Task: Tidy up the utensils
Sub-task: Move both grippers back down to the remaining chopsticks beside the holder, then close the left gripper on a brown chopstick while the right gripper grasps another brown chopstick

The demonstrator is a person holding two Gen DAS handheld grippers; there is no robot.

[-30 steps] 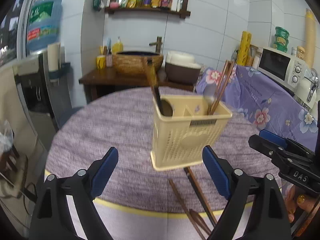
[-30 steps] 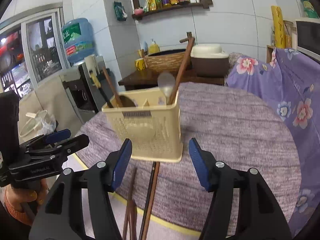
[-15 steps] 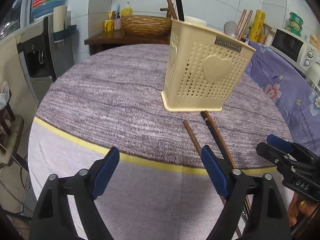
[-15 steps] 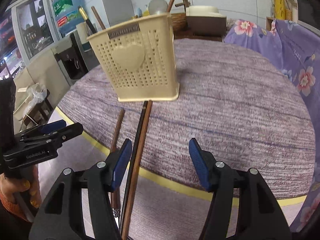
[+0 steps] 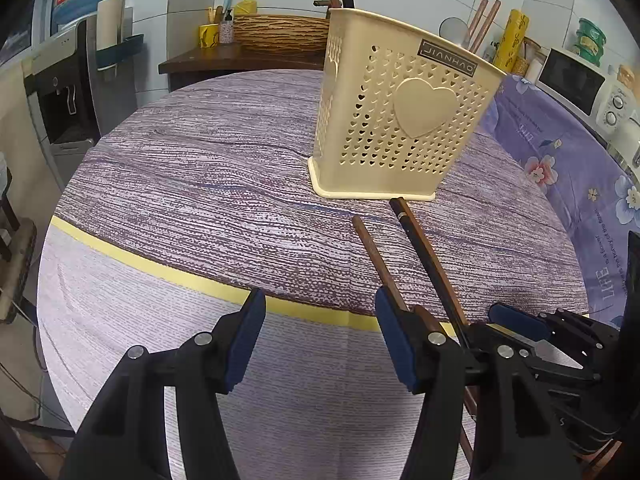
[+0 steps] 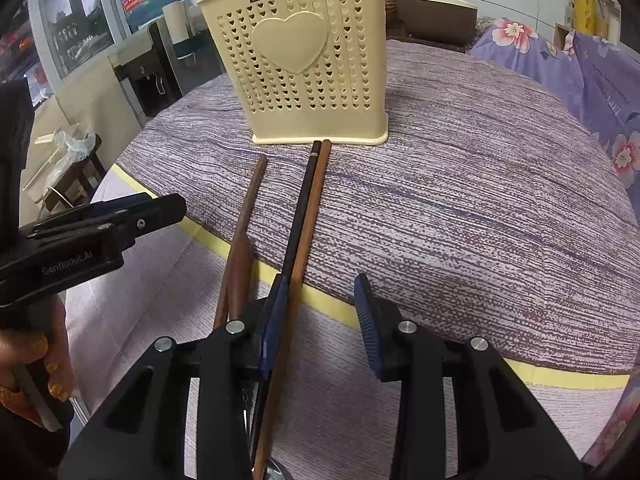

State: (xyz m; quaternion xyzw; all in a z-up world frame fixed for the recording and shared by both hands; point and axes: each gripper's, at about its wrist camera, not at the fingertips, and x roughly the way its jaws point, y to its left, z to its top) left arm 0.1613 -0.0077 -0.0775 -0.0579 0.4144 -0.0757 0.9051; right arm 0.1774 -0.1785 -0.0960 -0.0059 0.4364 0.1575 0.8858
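A cream perforated utensil holder (image 5: 400,120) with a heart on its side stands on the round table (image 5: 200,184); it also shows in the right wrist view (image 6: 312,68). Several utensils stick up out of it. Three long utensils lie on the cloth in front of it: a brown handle (image 6: 248,216), a black one (image 6: 300,208) and a brown one (image 6: 314,208) side by side. My left gripper (image 5: 320,336) is open, low over the table's near edge, left of these handles. My right gripper (image 6: 322,320) is open, with the brown one of the side-by-side pair between its fingers.
A floral purple cloth (image 5: 568,152) covers a counter at the right with a microwave (image 5: 580,80) on it. A wooden side table with a woven basket (image 5: 280,34) stands behind. A water dispenser (image 5: 68,92) stands at the left.
Both grippers have dropped lower and pulled back toward the table's near edge. The holder now looks farther off, and the right gripper now straddles one of the lying handles.
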